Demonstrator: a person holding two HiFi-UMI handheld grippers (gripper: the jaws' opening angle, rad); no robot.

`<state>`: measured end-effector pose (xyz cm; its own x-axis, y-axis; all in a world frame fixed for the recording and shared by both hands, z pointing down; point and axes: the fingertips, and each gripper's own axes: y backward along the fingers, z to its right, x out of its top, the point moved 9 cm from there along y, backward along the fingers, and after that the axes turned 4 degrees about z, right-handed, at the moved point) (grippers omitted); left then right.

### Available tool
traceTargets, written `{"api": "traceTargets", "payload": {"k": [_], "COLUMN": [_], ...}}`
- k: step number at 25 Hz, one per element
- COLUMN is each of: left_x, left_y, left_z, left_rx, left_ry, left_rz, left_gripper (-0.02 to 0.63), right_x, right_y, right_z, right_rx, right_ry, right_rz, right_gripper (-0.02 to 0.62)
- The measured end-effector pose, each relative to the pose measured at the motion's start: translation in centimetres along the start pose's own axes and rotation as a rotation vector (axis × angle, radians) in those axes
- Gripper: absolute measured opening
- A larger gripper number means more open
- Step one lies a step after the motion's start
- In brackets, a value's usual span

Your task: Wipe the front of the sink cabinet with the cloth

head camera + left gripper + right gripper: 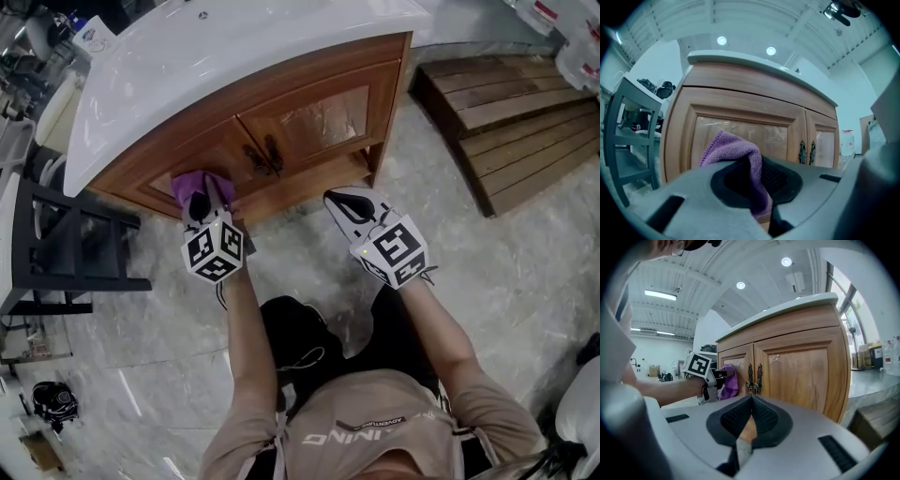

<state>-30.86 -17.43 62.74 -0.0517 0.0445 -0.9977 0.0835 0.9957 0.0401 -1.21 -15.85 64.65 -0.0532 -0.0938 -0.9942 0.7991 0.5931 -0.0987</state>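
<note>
The wooden sink cabinet [281, 131] has two doors with dark handles [264, 156] under a white countertop [216, 47]. My left gripper [208, 194] is shut on a purple cloth [192, 186] and holds it against the lower part of the left door [736, 131]. In the left gripper view the cloth [740, 159] bulges out between the pads. My right gripper [345, 202] hovers in front of the cabinet's lower right, shut with nothing in it. From the right gripper view, the cloth [729, 381] and left gripper [719, 376] show left of the handles [754, 378].
A dark metal rack [66, 253] stands left of the cabinet. Wooden pallets [511, 122] lie on the floor at the right. The floor is grey marble tile [525, 281]. The person's knees and torso fill the lower middle of the head view.
</note>
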Motion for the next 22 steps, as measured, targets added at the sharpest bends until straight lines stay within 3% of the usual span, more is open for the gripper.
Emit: {"api": "traceTargets", "payload": {"k": [7, 22], "left_x": [0.1, 0.5], "left_y": [-1.4, -1.1], "left_z": [5.2, 8.9], "left_rx": [-0.109, -0.139], "left_ry": [0.034, -0.024], "left_rz": [0.003, -0.017], "left_gripper": [0.037, 0.037], "right_x": [0.2, -0.3], "right_y": [1.6, 4.6], "right_z": [0.6, 0.9], "right_rx": [-0.032, -0.075], "right_ry": [-0.002, -0.022], "right_rz": [0.011, 0.022], "right_gripper": [0.011, 0.011]}}
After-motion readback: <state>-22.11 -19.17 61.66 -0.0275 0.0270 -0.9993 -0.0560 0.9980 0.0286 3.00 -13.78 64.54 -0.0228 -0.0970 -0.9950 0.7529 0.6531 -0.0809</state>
